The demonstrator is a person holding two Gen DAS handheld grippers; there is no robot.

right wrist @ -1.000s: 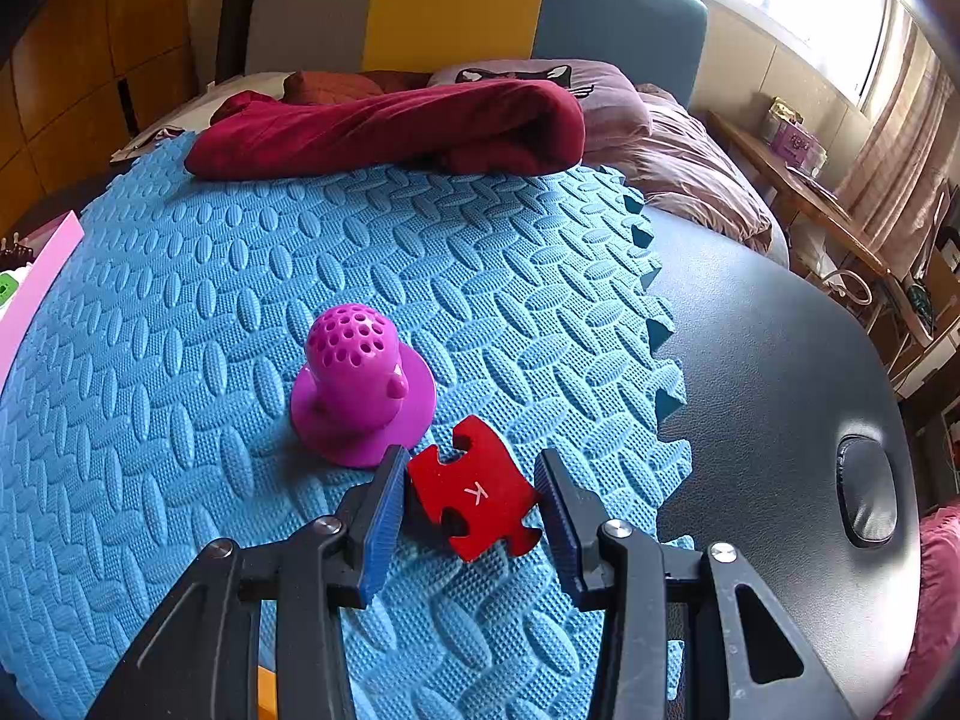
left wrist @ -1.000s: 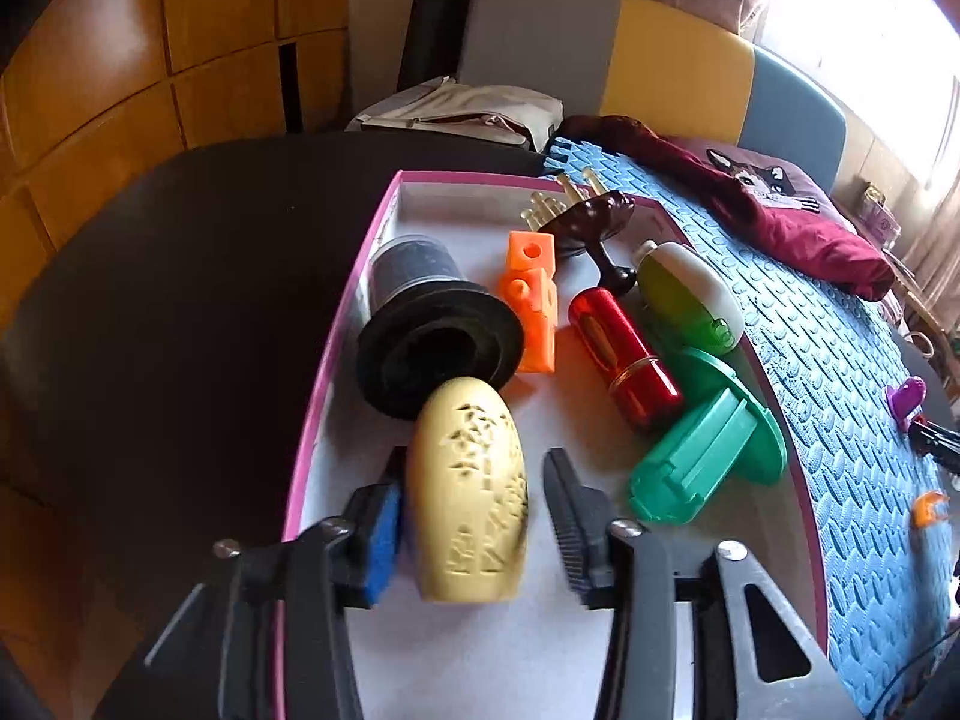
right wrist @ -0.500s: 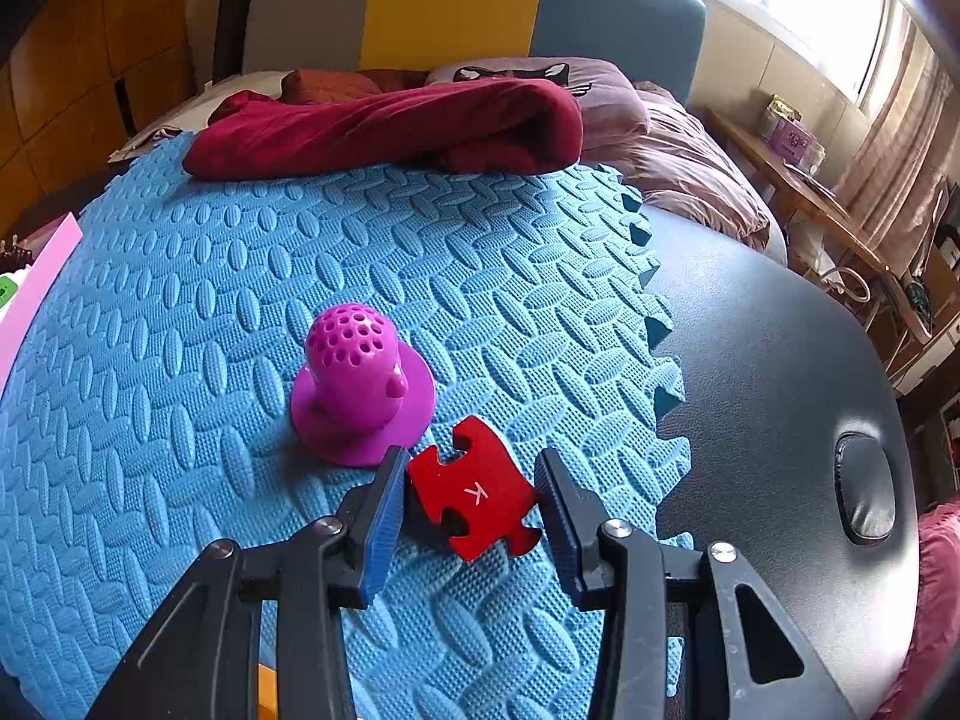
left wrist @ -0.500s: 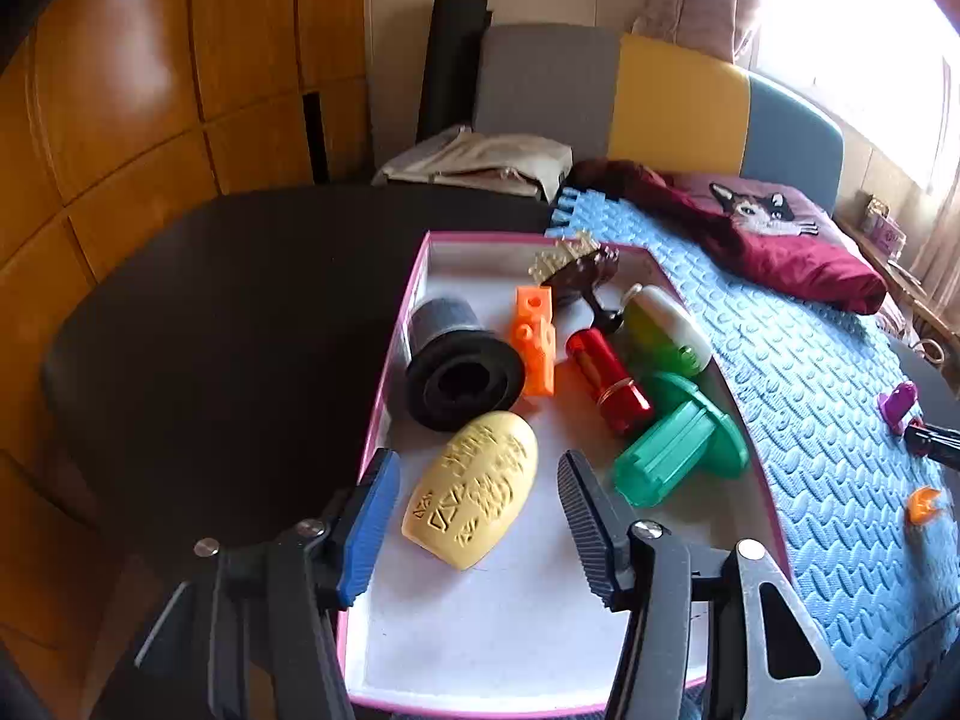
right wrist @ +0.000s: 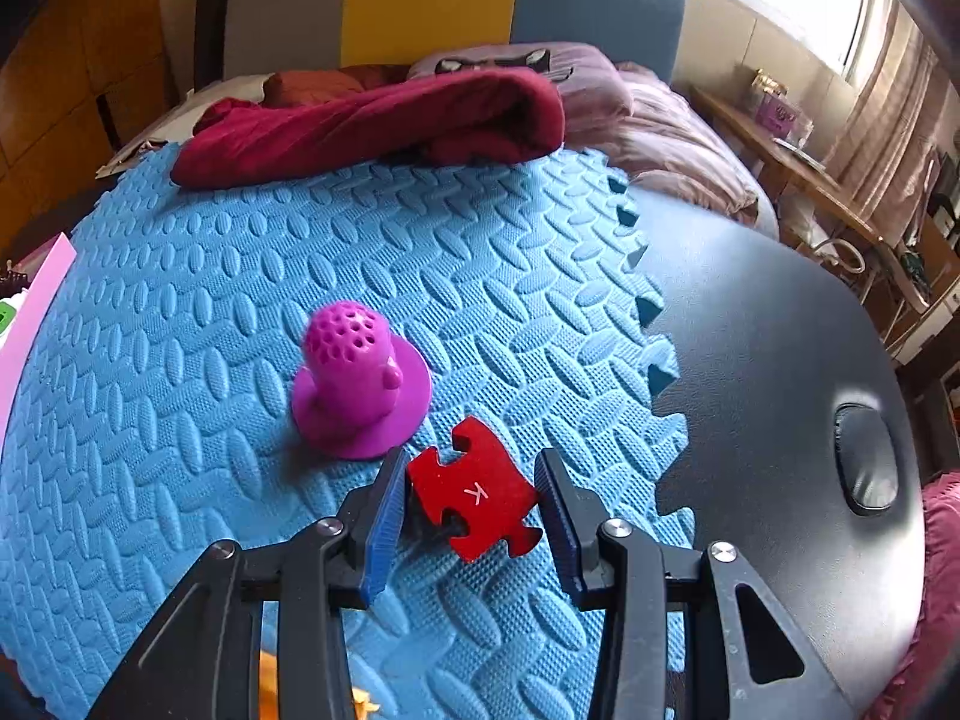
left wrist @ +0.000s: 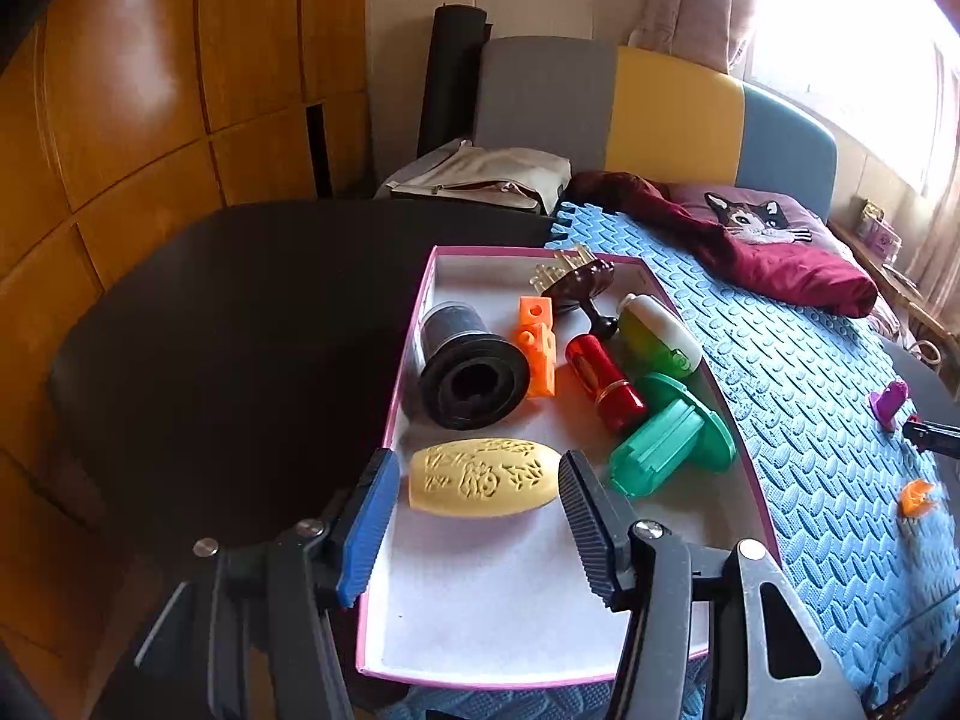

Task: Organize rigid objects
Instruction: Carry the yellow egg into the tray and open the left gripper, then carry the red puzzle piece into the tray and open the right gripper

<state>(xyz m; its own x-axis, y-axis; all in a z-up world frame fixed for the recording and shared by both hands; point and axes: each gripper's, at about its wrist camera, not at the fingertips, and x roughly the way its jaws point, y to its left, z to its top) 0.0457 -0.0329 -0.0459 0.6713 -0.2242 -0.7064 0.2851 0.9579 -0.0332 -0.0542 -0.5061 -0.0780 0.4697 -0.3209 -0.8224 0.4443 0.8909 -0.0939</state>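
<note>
on the blue foam mat (right wrist: 180, 276), directly ahead of the right gripper (right wrist: 471, 507), lies the red puzzle piece (right wrist: 474, 495) — flat, marked with a k, set between the two fingers. the blue pad looks to touch its left edge, while the black finger seems just short of the right edge, though the angle makes that hard to judge; the jaws stand apart and not yet clamped. the magenta strainer (right wrist: 357, 381) sits just beyond, near the blue pad, so closing should be straight inward. the left gripper (left wrist: 480, 516) is spread wide over the pink-rimmed tray (left wrist: 744, 450), holding nothing, the yellow carved oval (left wrist: 483, 479) lying crosswise in the tray between its fingers — the right hand is the nearer to the piece.
</note>
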